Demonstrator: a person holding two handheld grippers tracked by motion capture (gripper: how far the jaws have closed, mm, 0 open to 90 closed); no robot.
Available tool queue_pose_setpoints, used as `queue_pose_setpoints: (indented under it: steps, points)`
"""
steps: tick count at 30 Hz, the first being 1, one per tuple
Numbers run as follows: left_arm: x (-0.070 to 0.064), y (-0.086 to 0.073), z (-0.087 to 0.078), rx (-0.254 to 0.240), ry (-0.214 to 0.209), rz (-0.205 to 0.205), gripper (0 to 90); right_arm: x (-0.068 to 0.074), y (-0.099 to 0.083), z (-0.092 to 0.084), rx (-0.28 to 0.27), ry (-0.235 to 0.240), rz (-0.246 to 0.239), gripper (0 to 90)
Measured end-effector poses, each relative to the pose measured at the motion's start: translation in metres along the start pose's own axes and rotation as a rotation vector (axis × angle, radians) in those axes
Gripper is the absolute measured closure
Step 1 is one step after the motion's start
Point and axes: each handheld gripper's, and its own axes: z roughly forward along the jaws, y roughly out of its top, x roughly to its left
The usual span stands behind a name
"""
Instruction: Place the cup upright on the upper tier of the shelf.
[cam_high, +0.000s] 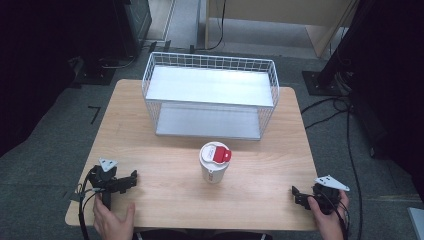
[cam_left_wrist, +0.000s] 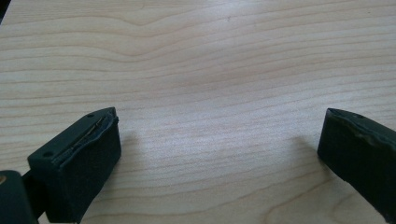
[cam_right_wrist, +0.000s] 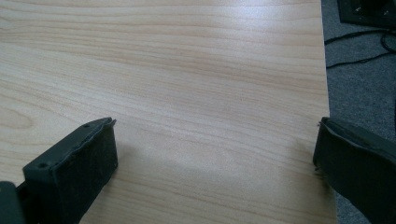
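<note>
A white cup with a red lid (cam_high: 215, 162) was seen between the left gripper (cam_high: 131, 178) and right gripper (cam_high: 296, 195), both spread wide and empty on the pale wooden table (cam_high: 165, 165).

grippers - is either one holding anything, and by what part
Nothing is held. The left gripper and right gripper are both open over bare table.

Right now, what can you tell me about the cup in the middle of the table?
The cup is a white, cylindrical lidded cup with a white lid bearing a red tab or cap on top. It looks like plastic or coated paper; faint marking on its side is too small to read. It stands upright on the wooden table, near the middle, just in front of the white wire rack and apart from it. No gripper touches it.
</note>
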Motion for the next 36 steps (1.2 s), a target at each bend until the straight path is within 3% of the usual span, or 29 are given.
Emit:
queue_pose_setpoints:
  steps: [7,10,14,19,24,29,36]
  points:
    - [-0.001,0.0,0.0,0.0,0.006,-0.007,0.0,0.002,0.0,0.0,-0.001,-0.005,0.007,0.0]
    - [-0.003,0.001,0.001,0.0,0.024,-0.024,0.0,0.008,0.0,-0.002,-0.006,0.008,0.007,4.8]
    - [-0.003,0.001,0.001,0.0,0.025,-0.025,0.0,0.023,0.006,-0.003,-0.027,0.06,-0.015,4.9]
    - [-0.003,0.001,0.001,0.0,0.024,-0.024,0.0,0.037,0.014,-0.005,-0.048,0.088,-0.015,4.9]
    - [-0.003,0.001,0.001,0.0,0.025,-0.025,0.0,0.049,0.024,-0.004,-0.073,0.1,-0.014,4.9]
    - [-0.003,0.001,0.001,0.0,0.025,-0.024,0.0,0.069,0.033,0.001,-0.066,0.127,-0.059,4.9]
    - [-0.003,0.001,0.001,0.0,0.025,-0.024,0.0,0.082,0.042,0.001,-0.087,0.144,-0.075,4.9]
